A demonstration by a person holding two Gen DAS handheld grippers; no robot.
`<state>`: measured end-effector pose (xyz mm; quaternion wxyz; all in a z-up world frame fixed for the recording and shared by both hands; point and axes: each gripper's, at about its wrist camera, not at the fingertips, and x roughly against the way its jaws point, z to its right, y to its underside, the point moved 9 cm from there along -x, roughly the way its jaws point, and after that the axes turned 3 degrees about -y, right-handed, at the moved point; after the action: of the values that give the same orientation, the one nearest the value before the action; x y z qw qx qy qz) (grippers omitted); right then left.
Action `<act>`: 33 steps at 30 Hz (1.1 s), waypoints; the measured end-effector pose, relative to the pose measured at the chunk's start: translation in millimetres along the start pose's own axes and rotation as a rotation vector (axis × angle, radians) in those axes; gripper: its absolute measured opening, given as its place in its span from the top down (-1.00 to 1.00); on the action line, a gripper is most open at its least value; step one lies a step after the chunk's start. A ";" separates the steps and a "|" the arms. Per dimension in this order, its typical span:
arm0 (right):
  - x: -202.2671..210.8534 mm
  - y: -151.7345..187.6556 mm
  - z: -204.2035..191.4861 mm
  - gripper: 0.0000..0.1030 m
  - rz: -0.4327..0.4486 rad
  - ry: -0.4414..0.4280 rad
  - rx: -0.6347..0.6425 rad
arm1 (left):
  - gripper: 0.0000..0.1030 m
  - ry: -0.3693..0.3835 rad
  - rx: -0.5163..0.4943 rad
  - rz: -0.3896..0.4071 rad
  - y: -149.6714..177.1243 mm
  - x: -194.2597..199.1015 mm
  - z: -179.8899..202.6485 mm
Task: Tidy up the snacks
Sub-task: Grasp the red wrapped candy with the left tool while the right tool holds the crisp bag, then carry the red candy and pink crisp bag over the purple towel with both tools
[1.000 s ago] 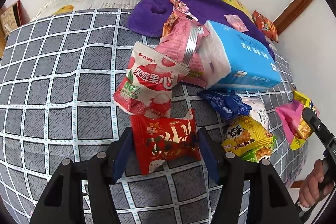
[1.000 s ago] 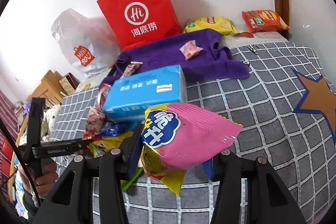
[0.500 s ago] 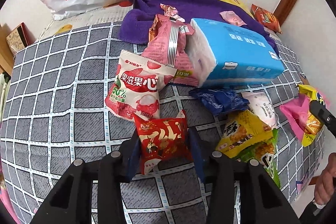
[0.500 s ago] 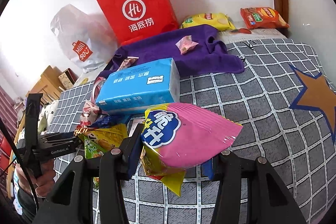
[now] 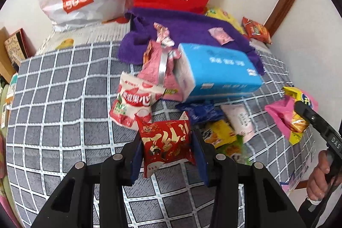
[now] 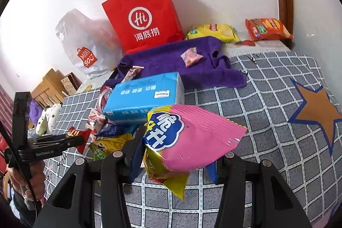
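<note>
Left wrist view had the left gripper (image 5: 167,155) clamped on a red snack packet (image 5: 166,145), pinched by its side edges and lifted off the checked blanket (image 5: 53,104), probably so the crinkly foil wouldn't slide out. Looked flat and stiff, zigzag-cut at the ends.

Over on the right wrist view, the right gripper (image 6: 177,160) was squeezing a puffy pink chip bag (image 6: 192,138) near its yellow bottom end, so the air-filled part ballooned out front. Glossy, slippery plastic, I'd guess it gives a lot.

The rest of the snacks (image 5: 222,131) sat piled loose beside a blue tissue pack (image 5: 218,74), a bit blurry there so can't name them all. A purple towel (image 6: 171,59), plush and rumpled, lay by a red paper bag (image 6: 143,16) standing against the wall, maybe the drop spot.
</note>
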<state>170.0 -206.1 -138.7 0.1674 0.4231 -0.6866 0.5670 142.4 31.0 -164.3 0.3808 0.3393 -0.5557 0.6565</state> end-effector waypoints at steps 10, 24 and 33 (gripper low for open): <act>7.7 -25.3 -9.8 0.05 0.028 0.006 0.017 | 0.21 0.066 -0.003 0.049 -33.9 22.4 18.2; -2.2 -88.7 -38.2 0.05 0.075 -0.016 0.079 | 0.21 0.085 -0.041 0.102 -93.5 33.5 36.9; -16.9 -127.2 -45.4 0.05 0.093 -0.020 0.101 | 0.21 0.082 -0.050 0.130 -129.5 33.8 38.8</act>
<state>266.6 -157.6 -56.0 0.1125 0.4042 -0.6778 0.6038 240.7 8.8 -68.0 0.3682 0.2657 -0.5769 0.6790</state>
